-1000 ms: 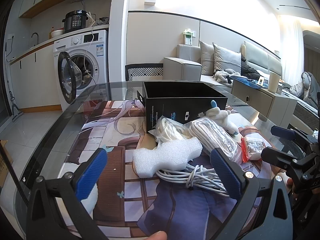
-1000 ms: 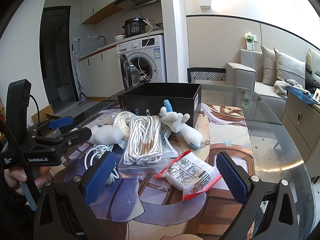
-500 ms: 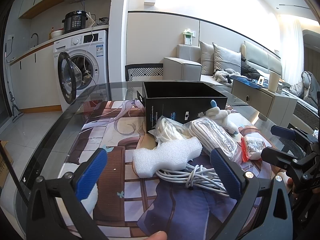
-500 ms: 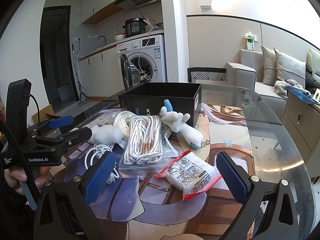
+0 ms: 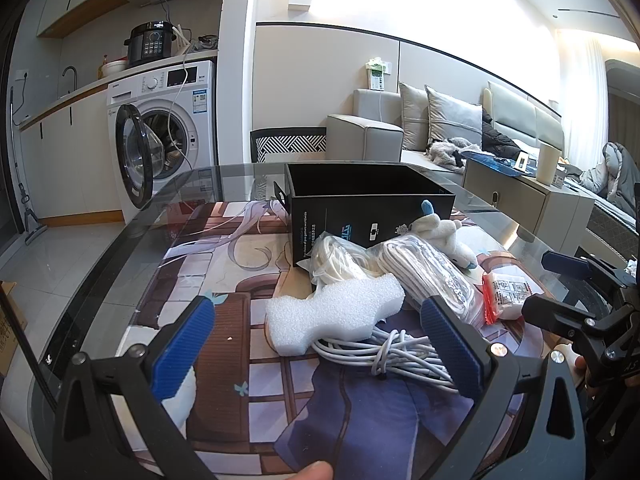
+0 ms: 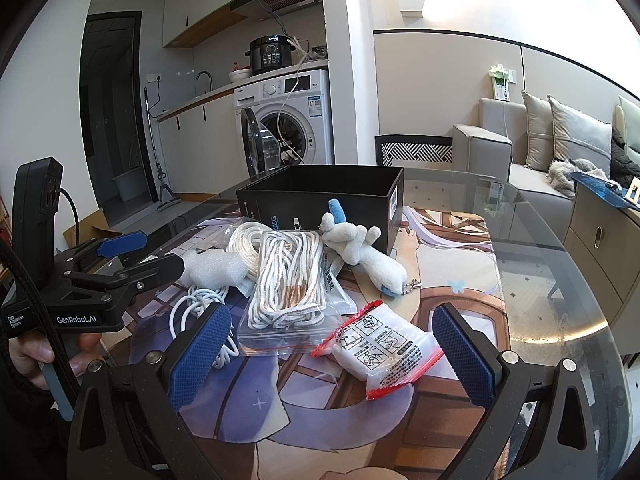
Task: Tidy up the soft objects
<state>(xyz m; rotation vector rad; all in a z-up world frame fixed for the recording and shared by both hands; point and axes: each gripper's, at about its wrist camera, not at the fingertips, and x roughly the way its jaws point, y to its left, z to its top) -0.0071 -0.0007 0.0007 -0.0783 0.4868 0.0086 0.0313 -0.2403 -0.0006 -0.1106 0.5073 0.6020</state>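
A white foam piece (image 5: 335,314) lies on a coiled white cable (image 5: 384,354), just ahead of my open left gripper (image 5: 318,350). Behind them sit a bag of white rope (image 6: 288,280), a second rope bundle (image 5: 334,258), a white plush toy with a blue horn (image 6: 358,246) and a red-edged white packet (image 6: 384,350). An open black box (image 6: 320,196) stands behind the pile. My right gripper (image 6: 330,354) is open, with the packet lying between its fingers on the mat. Nothing is held by either gripper.
The pile rests on a printed mat (image 5: 240,276) over a round glass table (image 6: 560,280). A washing machine (image 5: 160,128) with its door open stands beyond the table, and a sofa (image 5: 440,128) and a low cabinet (image 5: 520,204) stand to the right.
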